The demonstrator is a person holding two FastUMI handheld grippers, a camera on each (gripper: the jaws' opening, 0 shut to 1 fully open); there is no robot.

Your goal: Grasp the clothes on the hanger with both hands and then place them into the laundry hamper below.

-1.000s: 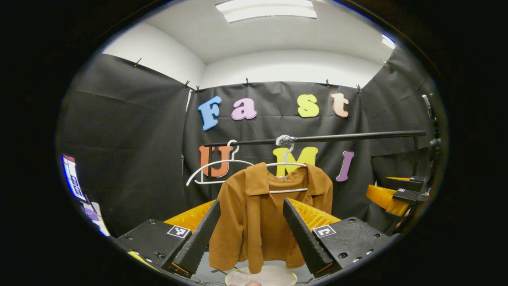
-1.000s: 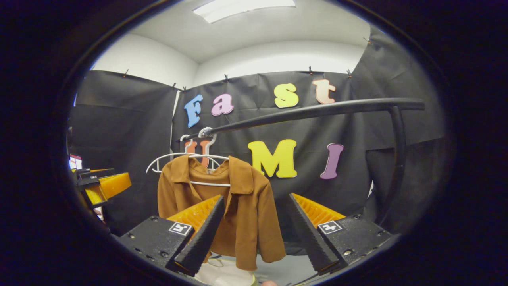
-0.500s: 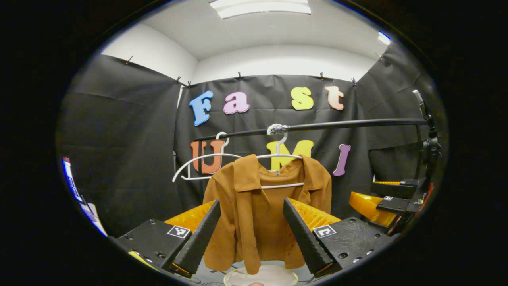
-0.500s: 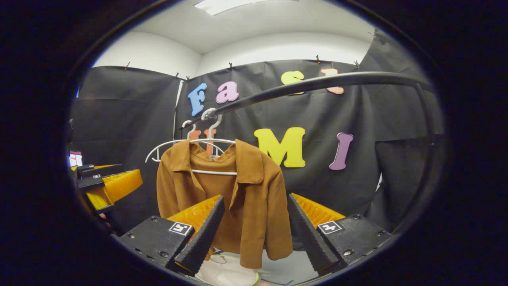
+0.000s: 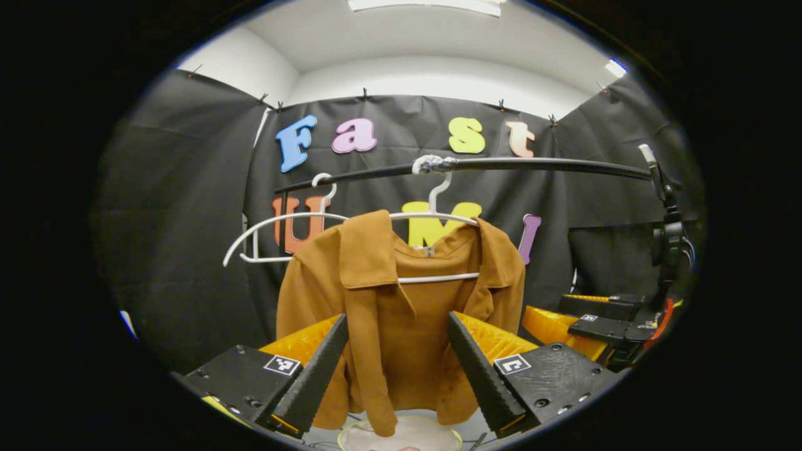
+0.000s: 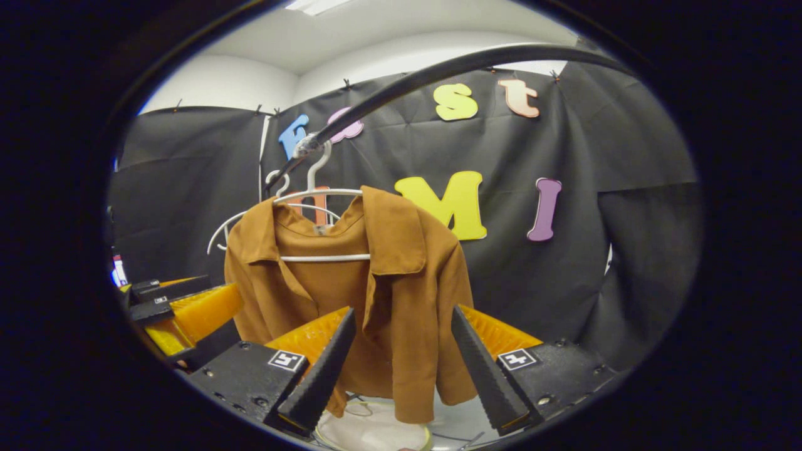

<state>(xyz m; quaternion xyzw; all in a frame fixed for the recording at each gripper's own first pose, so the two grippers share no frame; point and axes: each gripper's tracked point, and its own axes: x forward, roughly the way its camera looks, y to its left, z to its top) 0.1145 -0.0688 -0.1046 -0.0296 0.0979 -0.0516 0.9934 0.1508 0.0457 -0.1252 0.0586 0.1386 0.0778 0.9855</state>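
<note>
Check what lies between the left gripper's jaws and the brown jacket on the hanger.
Nothing lies there: in the left gripper view, the left gripper has its jaws open with a bare stretch before the brown jacket, which hangs on the white hanger.

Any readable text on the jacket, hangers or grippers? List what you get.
No readable text on any of them.
jacket: neck tag, too small to read.
left gripper: square black-and-white marker patches on its body, patterns and not words.
right gripper: the same kind of marker patches, no words.
white hangers: no print visible.
</note>
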